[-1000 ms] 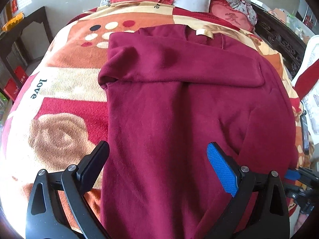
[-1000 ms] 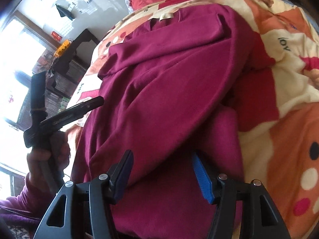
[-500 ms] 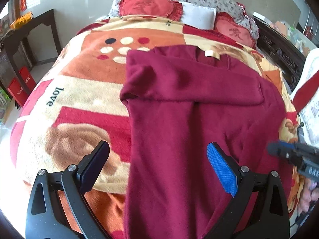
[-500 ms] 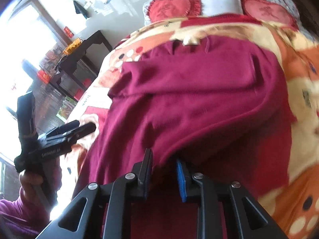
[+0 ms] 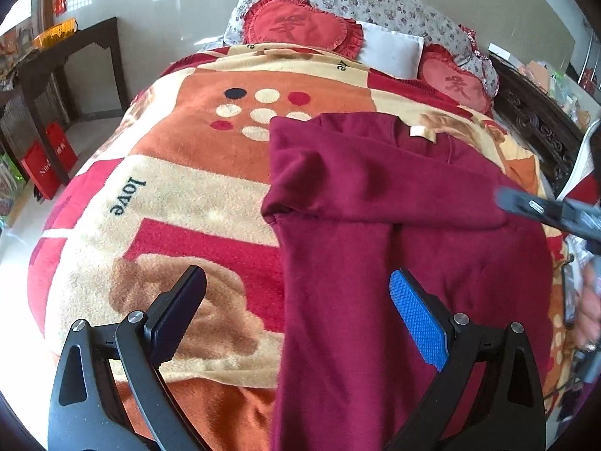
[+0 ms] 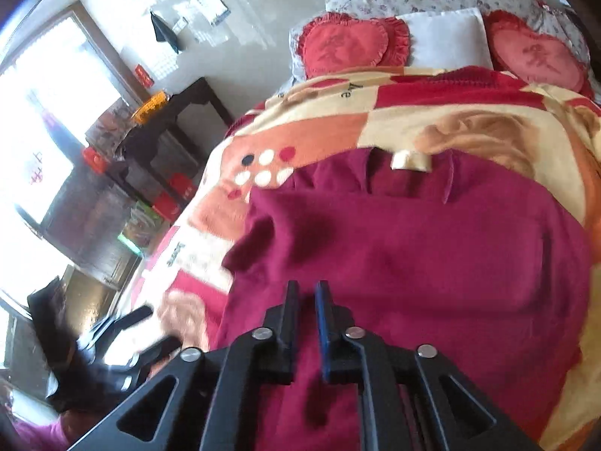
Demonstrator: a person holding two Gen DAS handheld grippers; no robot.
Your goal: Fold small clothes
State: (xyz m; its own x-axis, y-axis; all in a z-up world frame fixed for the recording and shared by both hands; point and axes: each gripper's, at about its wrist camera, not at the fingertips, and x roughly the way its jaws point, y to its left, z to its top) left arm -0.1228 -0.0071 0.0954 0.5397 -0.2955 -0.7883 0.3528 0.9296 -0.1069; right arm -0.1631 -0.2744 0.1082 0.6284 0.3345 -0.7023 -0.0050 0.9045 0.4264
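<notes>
On the blanket-covered bed (image 5: 195, 195), the maroon sweater (image 5: 375, 248) lies sleeve-folded; the right hand-held gripper (image 6: 306, 300) has just clamped its hem and lifts it for folding, while the left hand-held gripper (image 5: 296, 315) stands apart.

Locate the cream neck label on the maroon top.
In the left wrist view, the cream label sits at the maroon top's collar, upper right of centre, below the white pillow.

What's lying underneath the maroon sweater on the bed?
The maroon sweater lies on a fleece blanket patterned in orange, red and cream, with the word love. The blanket's pattern under the sweater is covered.
</notes>
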